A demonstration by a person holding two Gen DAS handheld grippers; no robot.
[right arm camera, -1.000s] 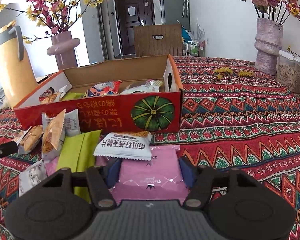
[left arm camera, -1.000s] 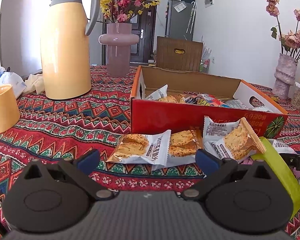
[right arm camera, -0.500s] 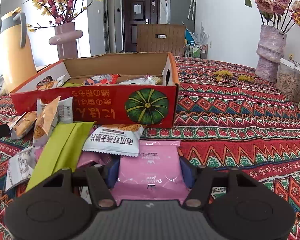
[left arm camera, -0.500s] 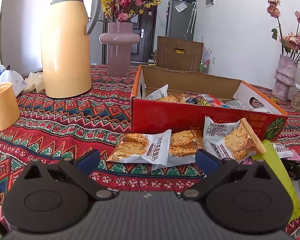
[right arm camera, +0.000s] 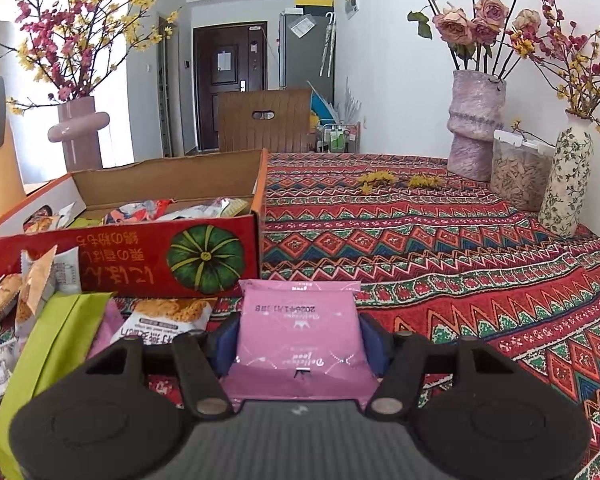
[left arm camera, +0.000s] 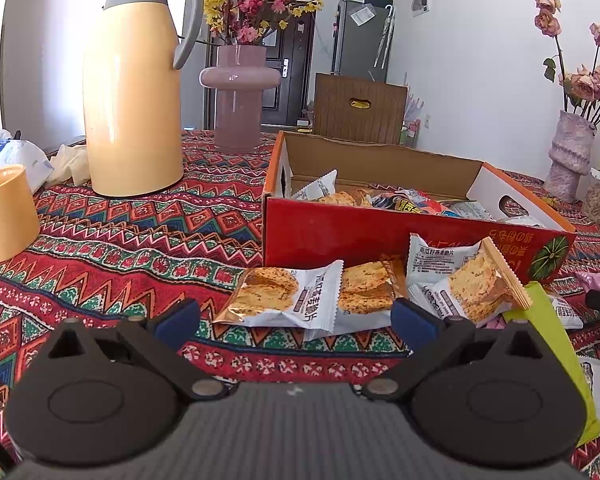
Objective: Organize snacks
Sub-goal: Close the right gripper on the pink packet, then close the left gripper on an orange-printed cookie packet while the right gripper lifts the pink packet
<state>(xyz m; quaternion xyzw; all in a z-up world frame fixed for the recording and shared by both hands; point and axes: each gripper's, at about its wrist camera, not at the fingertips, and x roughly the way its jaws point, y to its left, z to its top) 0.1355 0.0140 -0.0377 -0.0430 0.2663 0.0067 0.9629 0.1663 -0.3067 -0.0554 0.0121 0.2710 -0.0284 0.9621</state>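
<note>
— Pink foil, that's what my right gripper point(right arm camera: 298, 338) has: the pink packet point(right arm camera: 298, 320) sits clamped between both blue pads point(right arm camera: 226, 340), lifted in front of the red box point(right arm camera: 140, 256), near its pumpkin-printed corner.

— And your left?

— Left gripper point(left arm camera: 296, 318) spread wide, nothing between its fingers point(left arm camera: 414, 320). It hangs low over the patterned tablecloth point(left arm camera: 140, 248), pointed at the biscuit packets point(left arm camera: 292, 300) lying just before the box's front wall (two overlap, one foil-ended, one white).

— What else is loose on the cloth?

— A green packet point(right arm camera: 56, 344) to the left of my right gripper, a white biscuit sachet point(right arm camera: 160, 320) beside it, and another biscuit packet point(left arm camera: 472, 284) leaning against the box front. Pink shows under the green one, possibly a second packet; the edge is too hidden to tell.

— The box?

— Open-topped, several wrapped snacks point(right arm camera: 172, 212) already inside. Yellow thermos point(left arm camera: 134, 92) and yellow cup point(left arm camera: 6, 212) stand well off to its left.
</note>
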